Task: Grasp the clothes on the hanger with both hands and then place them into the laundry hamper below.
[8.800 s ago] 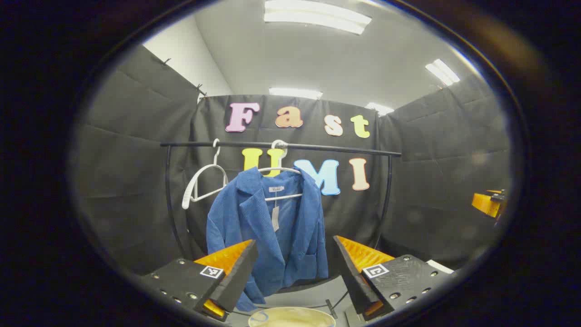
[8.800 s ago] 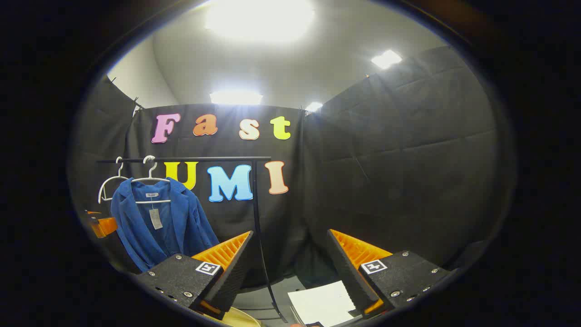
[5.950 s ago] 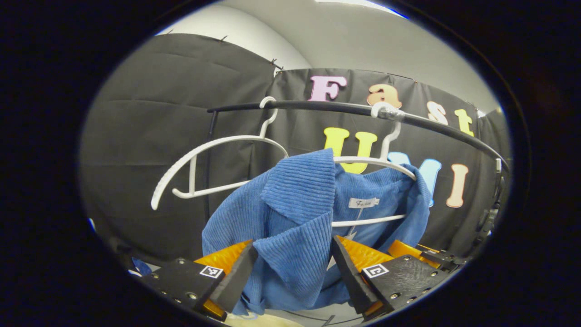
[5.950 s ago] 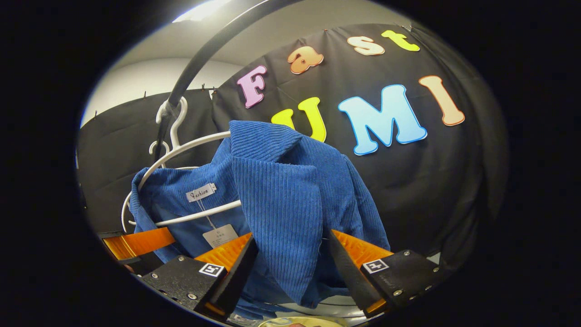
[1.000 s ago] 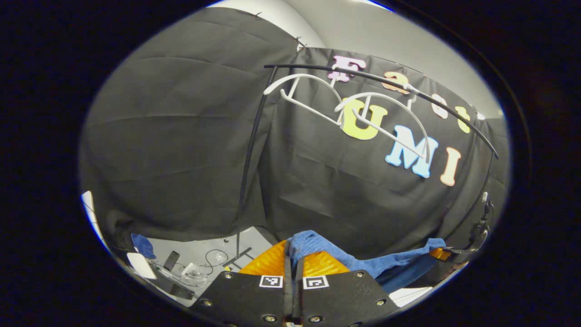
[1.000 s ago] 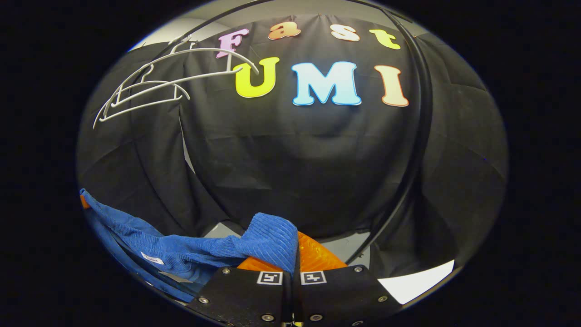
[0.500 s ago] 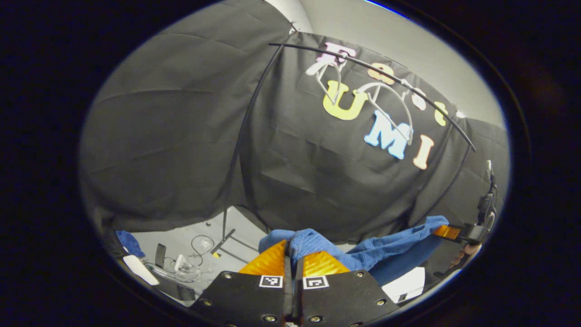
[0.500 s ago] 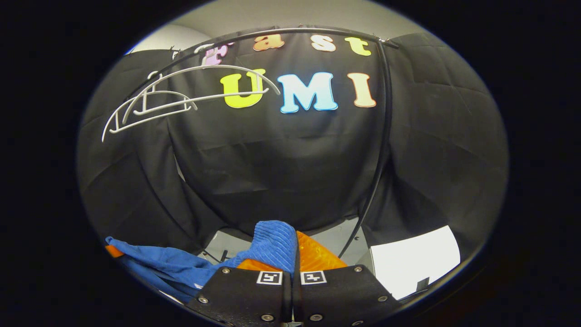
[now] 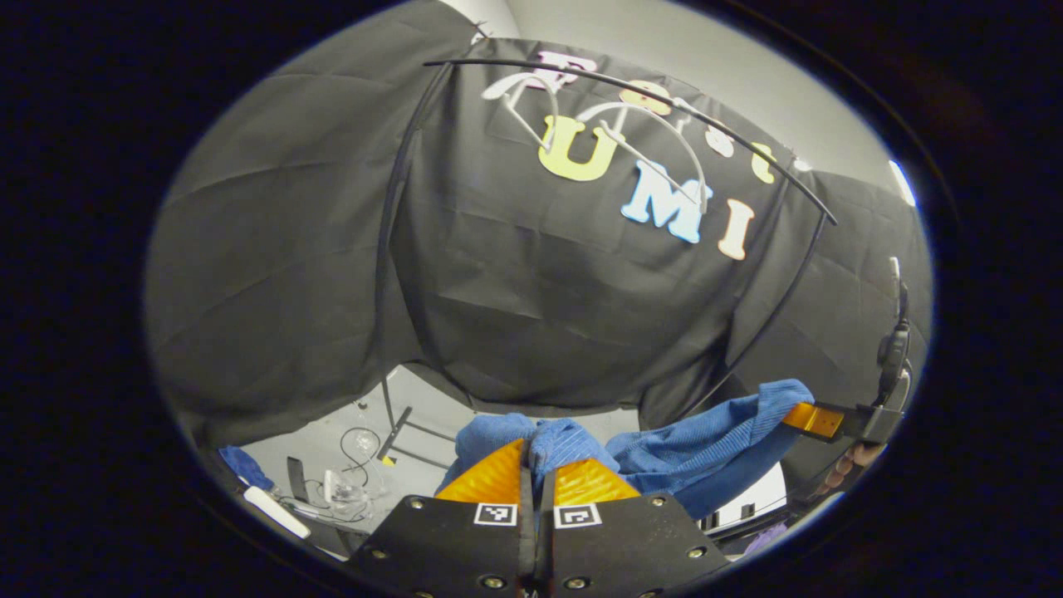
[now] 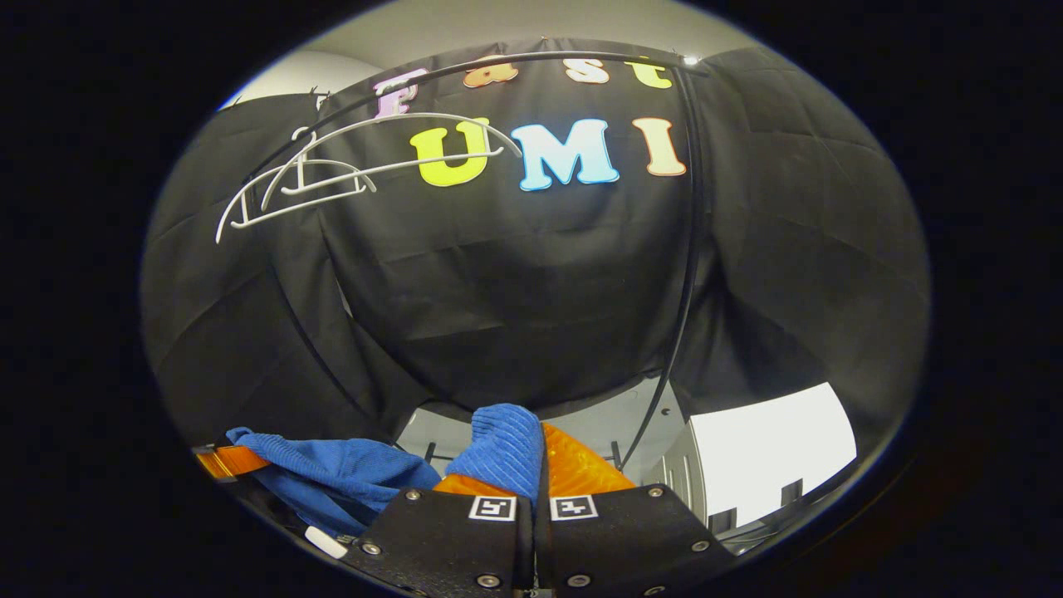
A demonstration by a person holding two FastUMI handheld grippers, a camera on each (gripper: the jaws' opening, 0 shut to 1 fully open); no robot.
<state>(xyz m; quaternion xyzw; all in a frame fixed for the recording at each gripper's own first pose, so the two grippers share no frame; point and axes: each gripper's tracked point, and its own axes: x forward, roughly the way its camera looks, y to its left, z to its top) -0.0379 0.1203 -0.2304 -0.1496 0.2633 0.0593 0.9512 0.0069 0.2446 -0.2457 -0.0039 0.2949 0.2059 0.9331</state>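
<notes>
While carrying: my left gripper (image 9: 532, 465) and right gripper (image 10: 537, 469) each clamp the blue jacket (image 9: 706, 436), slung between them.
Hangers (image 10: 332, 174): 2, bare.
Risk: jacket slips, missing the hamper.

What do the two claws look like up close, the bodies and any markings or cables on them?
Each claw has a black, matte, speckled body in two wedge-shaped halves, dotted with small silver screws. A small white square tag with a black pattern sits on each half, by the seam. The inner faces of the fingers are ribbed. In the left gripper view, the other claw shows farther off with a black cable above it.
</notes>
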